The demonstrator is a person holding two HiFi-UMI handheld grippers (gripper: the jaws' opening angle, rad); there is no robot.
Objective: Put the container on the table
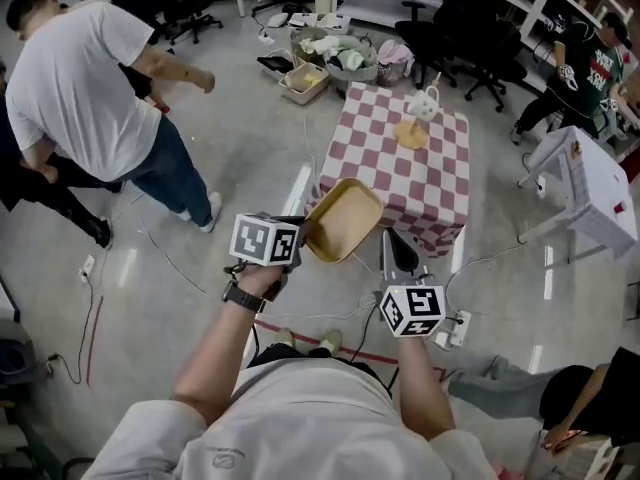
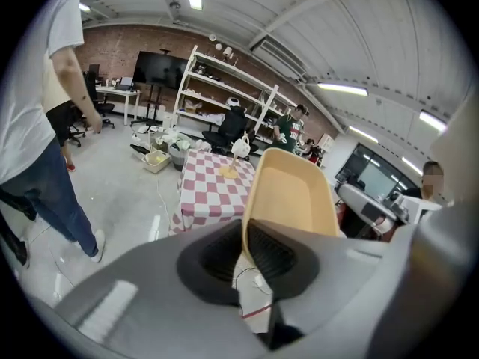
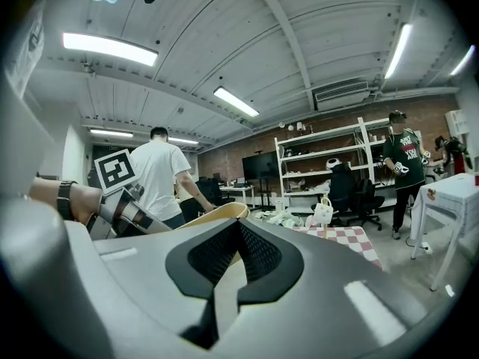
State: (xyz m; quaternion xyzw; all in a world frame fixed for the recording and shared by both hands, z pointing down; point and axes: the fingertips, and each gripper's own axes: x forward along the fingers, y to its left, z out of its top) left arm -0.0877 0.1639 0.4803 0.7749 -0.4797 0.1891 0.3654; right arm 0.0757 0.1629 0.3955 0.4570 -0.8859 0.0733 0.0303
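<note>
A tan, shallow plastic container (image 1: 343, 218) hangs in the air just short of the table's near edge, tilted. My left gripper (image 1: 303, 233) is shut on its near rim; in the left gripper view the rim sits pinched between the black pads (image 2: 273, 253) and the container (image 2: 293, 193) rises beyond them. The table (image 1: 440, 183) has a red and white checked cloth. My right gripper (image 1: 398, 246) is to the right of the container, apart from it, shut with nothing held. In the right gripper view its jaws (image 3: 237, 226) meet, and the container's rim (image 3: 217, 212) shows behind them.
On the table's far end stand a white cup on a wooden stand (image 1: 420, 111). Baskets of clutter (image 1: 335, 56) and office chairs (image 1: 455, 23) lie beyond. A person in a white shirt (image 1: 85, 78) stands at left. A white folding table (image 1: 595, 193) is at right; cables and a power strip (image 1: 455, 328) lie on the floor.
</note>
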